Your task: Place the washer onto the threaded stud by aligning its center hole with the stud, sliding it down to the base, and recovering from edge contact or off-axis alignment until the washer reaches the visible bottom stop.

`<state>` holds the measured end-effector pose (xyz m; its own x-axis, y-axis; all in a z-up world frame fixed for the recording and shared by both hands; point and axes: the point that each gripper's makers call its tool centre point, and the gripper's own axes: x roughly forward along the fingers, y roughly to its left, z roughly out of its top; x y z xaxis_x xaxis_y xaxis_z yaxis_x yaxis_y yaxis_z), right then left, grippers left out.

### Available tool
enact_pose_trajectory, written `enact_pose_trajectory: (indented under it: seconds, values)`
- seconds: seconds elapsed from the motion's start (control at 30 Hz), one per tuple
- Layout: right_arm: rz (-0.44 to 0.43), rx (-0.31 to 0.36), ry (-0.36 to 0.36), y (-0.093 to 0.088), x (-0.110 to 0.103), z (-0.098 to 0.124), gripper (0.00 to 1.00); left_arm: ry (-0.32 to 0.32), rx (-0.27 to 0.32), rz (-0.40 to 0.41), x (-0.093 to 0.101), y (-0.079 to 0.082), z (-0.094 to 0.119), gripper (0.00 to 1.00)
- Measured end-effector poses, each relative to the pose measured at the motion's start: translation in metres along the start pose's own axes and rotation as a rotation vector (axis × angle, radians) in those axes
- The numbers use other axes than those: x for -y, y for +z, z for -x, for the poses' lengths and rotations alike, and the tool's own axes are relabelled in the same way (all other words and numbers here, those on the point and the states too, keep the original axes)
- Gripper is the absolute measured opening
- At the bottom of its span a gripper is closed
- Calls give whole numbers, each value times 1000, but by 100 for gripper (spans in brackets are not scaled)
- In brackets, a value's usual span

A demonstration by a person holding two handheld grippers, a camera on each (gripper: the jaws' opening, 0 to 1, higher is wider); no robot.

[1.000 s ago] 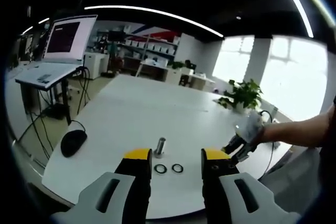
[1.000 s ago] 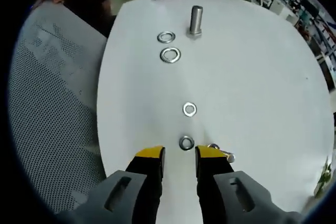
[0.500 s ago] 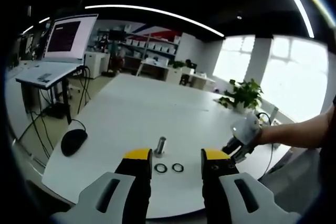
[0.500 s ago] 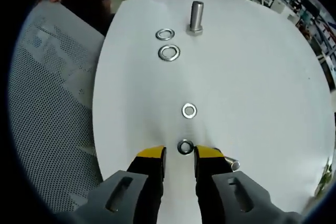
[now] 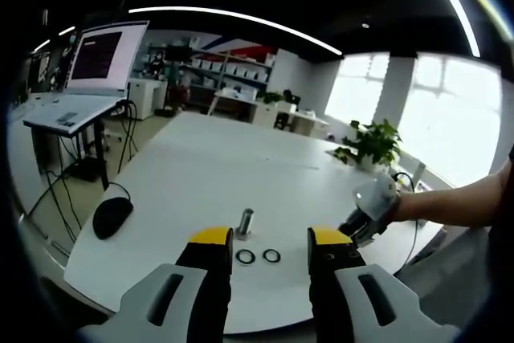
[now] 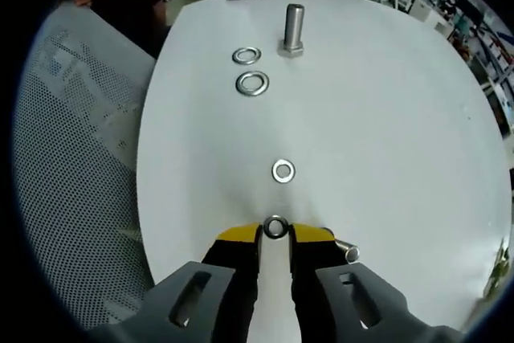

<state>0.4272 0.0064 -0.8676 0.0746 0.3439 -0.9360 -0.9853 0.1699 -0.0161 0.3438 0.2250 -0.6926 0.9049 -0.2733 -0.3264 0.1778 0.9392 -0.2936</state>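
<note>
I see a white table carrying: one upright stud, two washers beside it, a third washer apart, and a black mouse at the edge.

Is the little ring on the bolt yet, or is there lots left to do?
Not yet. Done: nothing sits on the threaded stud; it stands bare on the white table. In hand: the right gripper has its jaws at the nearest washer, which seems to lie on the table still. Left: grip it, carry it past the other washers, line up the hole and slide it down. The left gripper waits open.
</note>
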Motion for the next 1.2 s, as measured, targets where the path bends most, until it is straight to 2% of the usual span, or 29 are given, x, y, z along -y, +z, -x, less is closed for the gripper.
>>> enact_pose_trajectory:
  seconds: [0.37, 0.77, 0.83, 0.87, 1.03, 1.07, 1.2]
  values:
    - [1, 0, -7, 0, 1, 5, 14, 2, 2, 2, 1, 0, 1, 35]
    - [0, 29, 50, 12, -16, 19, 13, 0, 3, 1, 1, 1, 1, 35]
    - [32, 28, 44, 13, -16, 24, 13, 0, 4, 1, 1, 1, 1, 35]
    - [80, 18, 32, 12, -14, 26, 13, 0, 5, 0, 1, 1, 1, 35]
    - [76, 12, 25, 12, -16, 35, 13, -1, 5, -1, 2, 1, 0, 35]
    - [123, -9, 8, 9, -12, 38, 13, -1, 4, -1, 2, 1, 0, 35]
    - [110, 3, 25, 8, -16, 44, 13, -2, 1, -2, 2, 0, 0, 35]
